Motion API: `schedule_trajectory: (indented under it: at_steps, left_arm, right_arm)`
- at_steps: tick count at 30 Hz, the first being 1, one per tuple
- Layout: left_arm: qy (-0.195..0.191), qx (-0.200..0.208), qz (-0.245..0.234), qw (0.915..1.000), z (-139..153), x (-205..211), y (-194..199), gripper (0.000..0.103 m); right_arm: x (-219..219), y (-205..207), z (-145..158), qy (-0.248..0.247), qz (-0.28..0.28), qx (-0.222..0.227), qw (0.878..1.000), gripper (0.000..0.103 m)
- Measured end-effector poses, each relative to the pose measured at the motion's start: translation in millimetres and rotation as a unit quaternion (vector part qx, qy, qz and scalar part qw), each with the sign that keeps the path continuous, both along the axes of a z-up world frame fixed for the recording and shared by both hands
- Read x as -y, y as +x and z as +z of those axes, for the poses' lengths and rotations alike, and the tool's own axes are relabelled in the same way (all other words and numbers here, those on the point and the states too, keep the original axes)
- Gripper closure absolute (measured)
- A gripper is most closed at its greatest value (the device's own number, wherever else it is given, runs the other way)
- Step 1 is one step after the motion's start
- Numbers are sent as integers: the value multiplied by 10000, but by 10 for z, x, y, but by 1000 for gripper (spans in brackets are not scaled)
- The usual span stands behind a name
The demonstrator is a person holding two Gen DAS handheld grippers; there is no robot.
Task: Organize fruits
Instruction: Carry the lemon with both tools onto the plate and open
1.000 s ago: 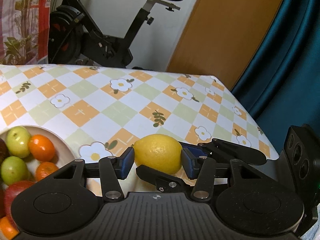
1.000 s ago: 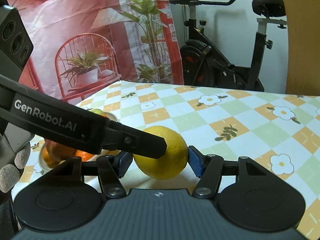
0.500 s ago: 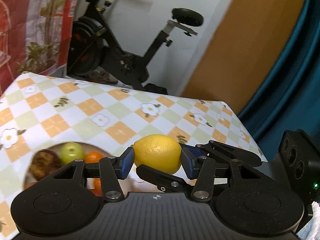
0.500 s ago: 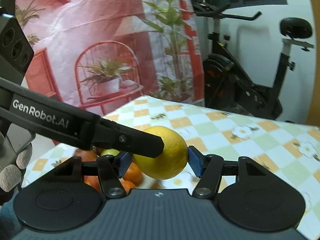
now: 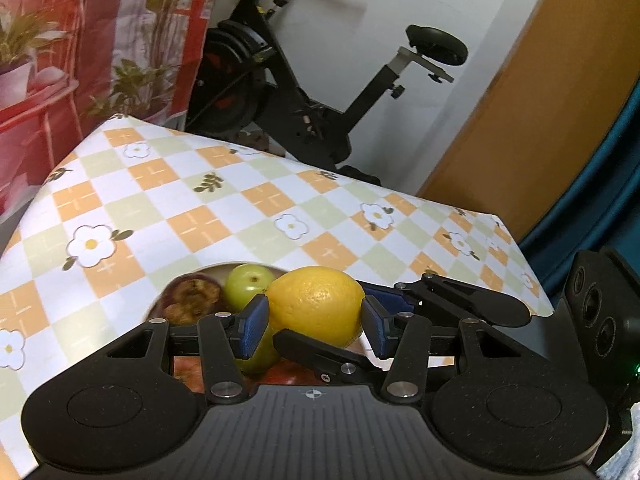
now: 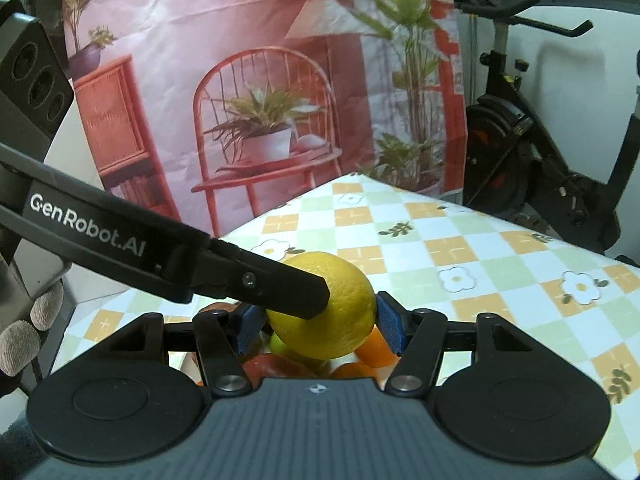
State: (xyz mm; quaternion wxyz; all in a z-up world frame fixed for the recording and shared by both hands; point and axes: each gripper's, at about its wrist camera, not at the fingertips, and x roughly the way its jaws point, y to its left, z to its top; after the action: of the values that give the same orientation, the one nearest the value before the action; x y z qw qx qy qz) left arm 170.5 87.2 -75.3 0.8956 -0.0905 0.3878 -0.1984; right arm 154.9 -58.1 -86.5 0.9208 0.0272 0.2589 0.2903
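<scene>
A yellow lemon (image 5: 316,306) hangs in the air, and both grippers grip it at once. My left gripper (image 5: 315,320) presses its blue pads on the lemon's two sides. My right gripper (image 6: 318,328) clamps the same lemon (image 6: 332,312) crosswise. Its black fingers (image 5: 320,354) cross under and beside the fruit in the left wrist view. The left gripper's finger (image 6: 260,280) lies across the lemon's front in the right wrist view. Directly below sits the fruit plate (image 5: 218,269) with a green apple (image 5: 250,286), a dark wrinkled fruit (image 5: 192,298), tangerines (image 6: 378,346) and a red apple (image 6: 276,364).
The table wears a checked flower cloth (image 5: 240,208), and its far edge and left corner lie close. An exercise bike (image 5: 304,92) stands behind it, beside a printed backdrop (image 6: 260,100). A gloved hand (image 6: 20,340) shows at the left edge.
Both grippers have carried the lemon sideways and slightly up from beside the plate to above it. The grip on the lemon has not changed.
</scene>
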Motion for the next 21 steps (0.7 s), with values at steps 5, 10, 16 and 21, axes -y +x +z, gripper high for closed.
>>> schedule_trajectory:
  at_steps: [5,10,16,21]
  left_arm:
    - [48,31,103,9999,-24,-128,-55,50]
    - [15,-13,176,9998,-92,-268,-70,50]
    - [-106,-26,264,9996,-124,-332,-67,49]
    - [-47,3,299,9995,-138,-328,-65,46]
  right_arm:
    - [-169,44,-24,-68,165,-29,9998,41]
    - [-331,81,-64,-157,304,-45,9994,41]
    - [-444,129,-105,-311,379,-15,9988,41]
    - [-488,116,-96,-426,465,35,9980,39]
